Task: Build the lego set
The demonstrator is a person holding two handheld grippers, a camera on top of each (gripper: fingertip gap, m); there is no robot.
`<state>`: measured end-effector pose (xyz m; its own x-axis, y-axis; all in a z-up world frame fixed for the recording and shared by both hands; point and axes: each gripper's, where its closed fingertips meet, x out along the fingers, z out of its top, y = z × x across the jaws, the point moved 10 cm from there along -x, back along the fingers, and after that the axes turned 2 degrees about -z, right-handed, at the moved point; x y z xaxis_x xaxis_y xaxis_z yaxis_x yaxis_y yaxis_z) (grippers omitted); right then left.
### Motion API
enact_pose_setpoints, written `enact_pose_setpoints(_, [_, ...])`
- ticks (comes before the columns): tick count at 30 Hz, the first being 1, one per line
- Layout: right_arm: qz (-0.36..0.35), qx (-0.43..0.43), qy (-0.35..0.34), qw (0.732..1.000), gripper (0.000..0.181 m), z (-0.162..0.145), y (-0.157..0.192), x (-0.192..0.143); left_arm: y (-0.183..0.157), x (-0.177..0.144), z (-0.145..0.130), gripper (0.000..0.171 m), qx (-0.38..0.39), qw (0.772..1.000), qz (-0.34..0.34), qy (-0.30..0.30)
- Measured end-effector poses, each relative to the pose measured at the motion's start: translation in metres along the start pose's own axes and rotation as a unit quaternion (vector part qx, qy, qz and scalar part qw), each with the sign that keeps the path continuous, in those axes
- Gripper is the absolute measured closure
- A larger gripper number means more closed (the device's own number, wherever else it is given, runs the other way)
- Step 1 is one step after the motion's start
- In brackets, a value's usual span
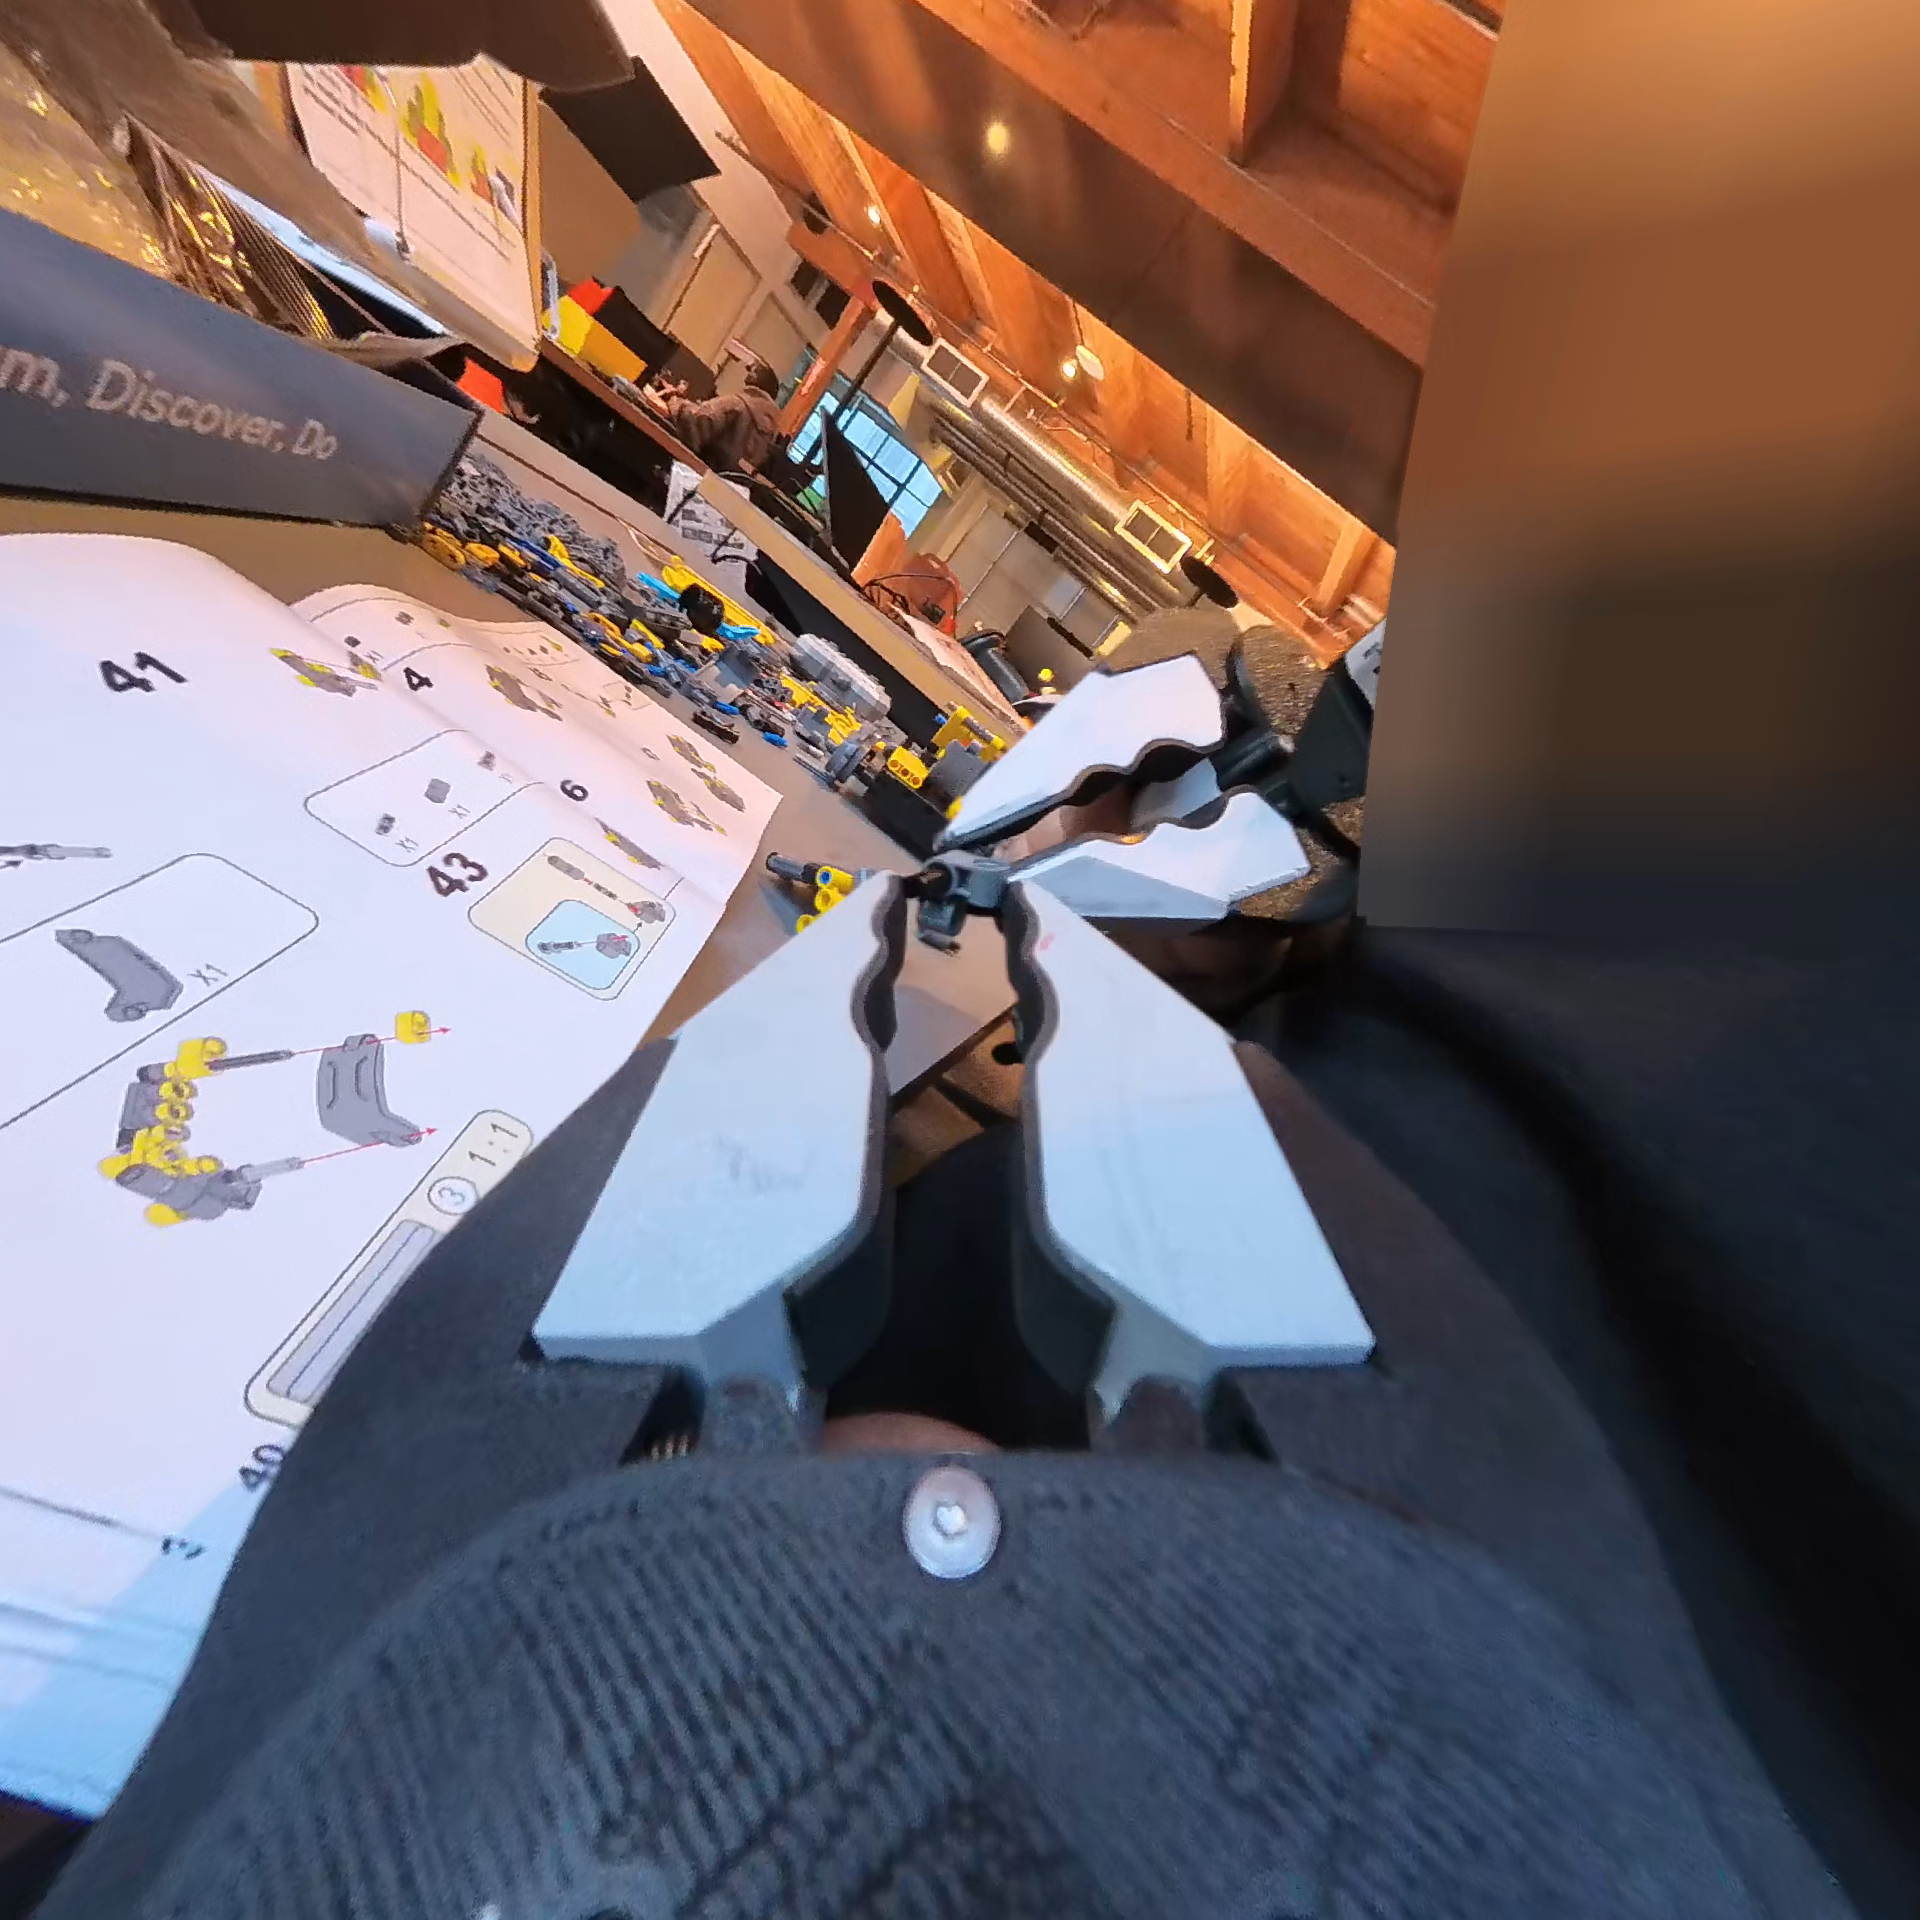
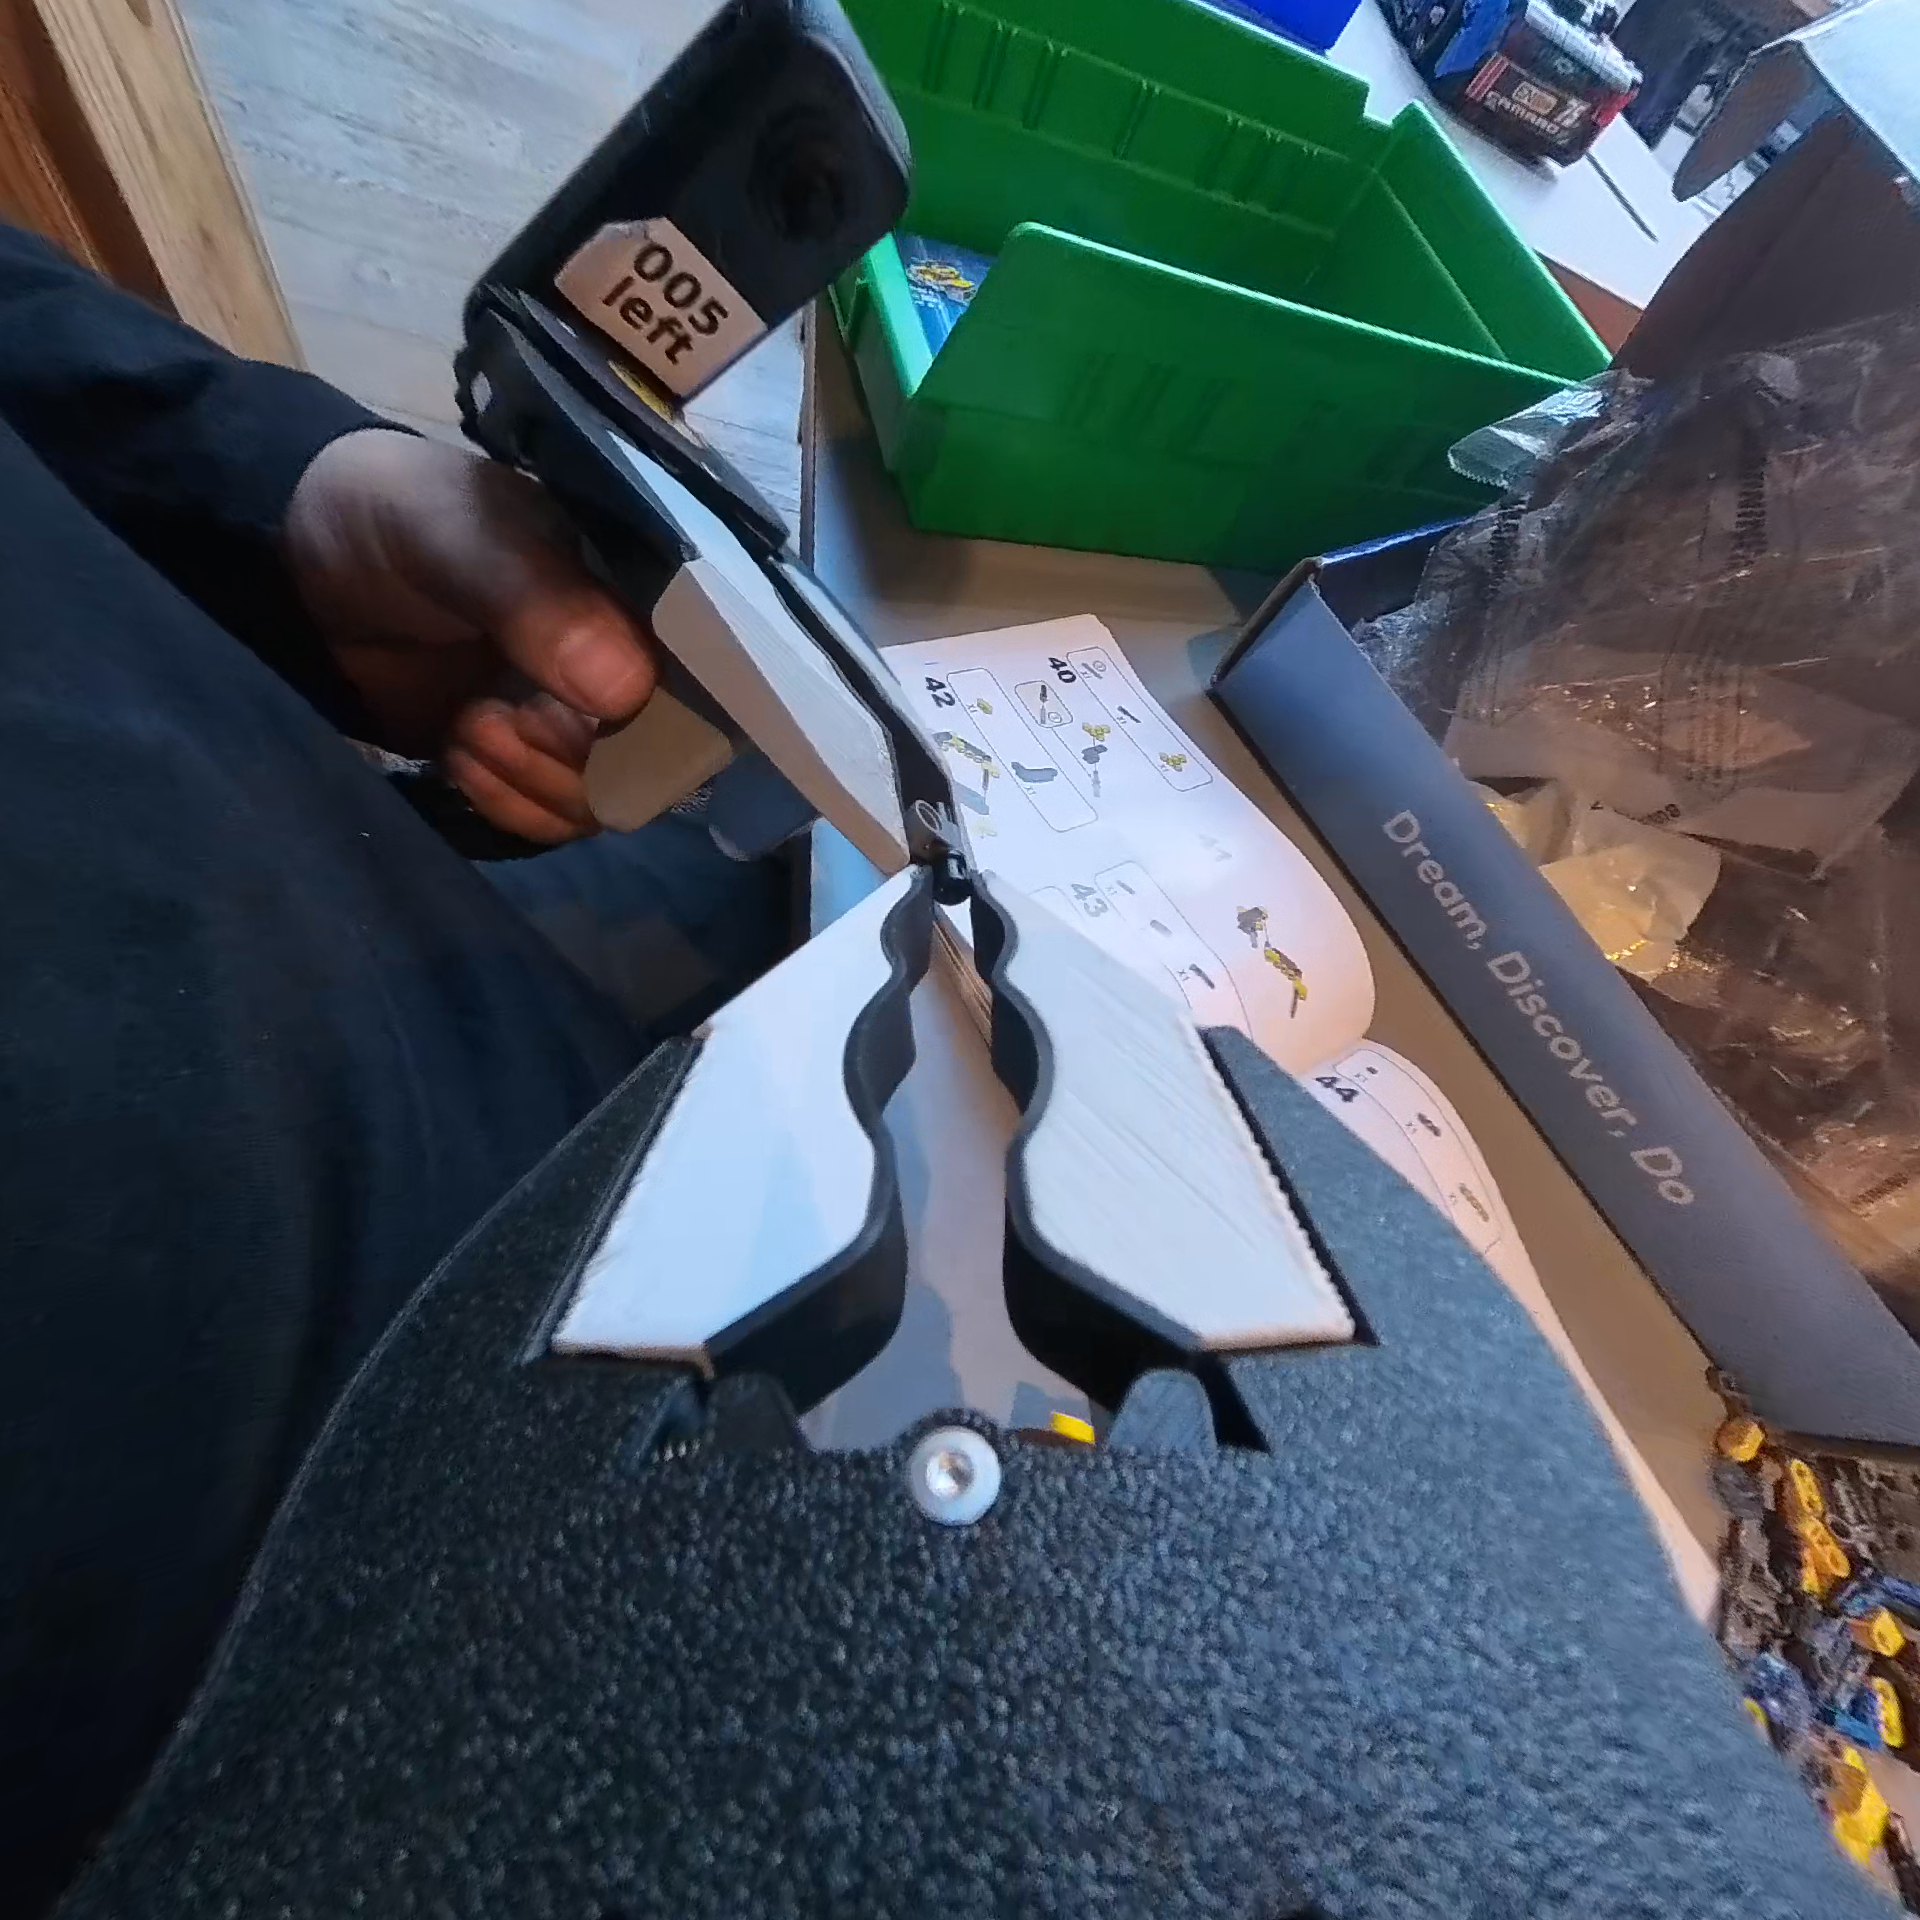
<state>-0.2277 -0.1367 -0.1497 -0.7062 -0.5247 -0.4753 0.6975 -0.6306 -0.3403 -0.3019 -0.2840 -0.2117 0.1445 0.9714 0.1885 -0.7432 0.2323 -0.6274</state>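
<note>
My left gripper [image 1: 951, 883] is shut on a small dark grey building part [image 1: 956, 896], held above the table's near edge. My right gripper [image 1: 982, 847] comes in from the upper right and its tips meet the same part. In the right wrist view my right gripper [image 2: 948, 885] pinches the small dark part [image 2: 948, 869] at its tips. The left gripper [image 2: 923, 831] reaches down from the upper left, held by a hand [image 2: 468, 623], and touches the part tip to tip. The part's exact shape is too small to tell.
An open instruction booklet [image 1: 312, 883] [image 2: 1143, 810] lies on the table. A dark blue box [image 1: 208, 416] [image 2: 1558, 1039] holds plastic bags [image 2: 1714, 623]. A heap of yellow, blue and grey pieces [image 1: 644, 623] [image 2: 1818, 1610] lies beyond. Green bins [image 2: 1195, 416] stand at the back.
</note>
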Motion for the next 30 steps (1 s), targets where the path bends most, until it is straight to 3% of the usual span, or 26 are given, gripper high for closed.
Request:
enact_pose_setpoints(6, [0.073, 0.103, -0.049, 0.991, 0.175, -0.003, -0.006, -0.004, -0.002, -0.002, 0.002, 0.155, -0.019, 0.998, -0.053, -0.016])
enact_pose_setpoints(10, [0.147, 0.230, -0.101, 0.957, 0.175, -0.007, -0.014, -0.007, -0.010, -0.001, 0.004, 0.156, 0.018, 0.997, -0.069, -0.031])
enact_pose_setpoints(14, [0.171, 0.297, -0.122, 0.931, 0.174, -0.011, -0.016, -0.005, -0.015, -0.001, 0.007, 0.155, 0.056, 0.996, -0.052, -0.040])
enact_pose_setpoints(19, [0.188, 0.332, -0.137, 0.914, 0.175, -0.014, -0.016, -0.007, -0.020, 0.000, 0.008, 0.155, 0.083, 0.995, -0.040, -0.034])
enact_pose_setpoints(30, [0.190, 0.342, -0.152, 0.907, 0.174, -0.015, -0.014, -0.009, -0.022, 0.001, 0.007, 0.155, 0.078, 0.995, -0.048, -0.039])
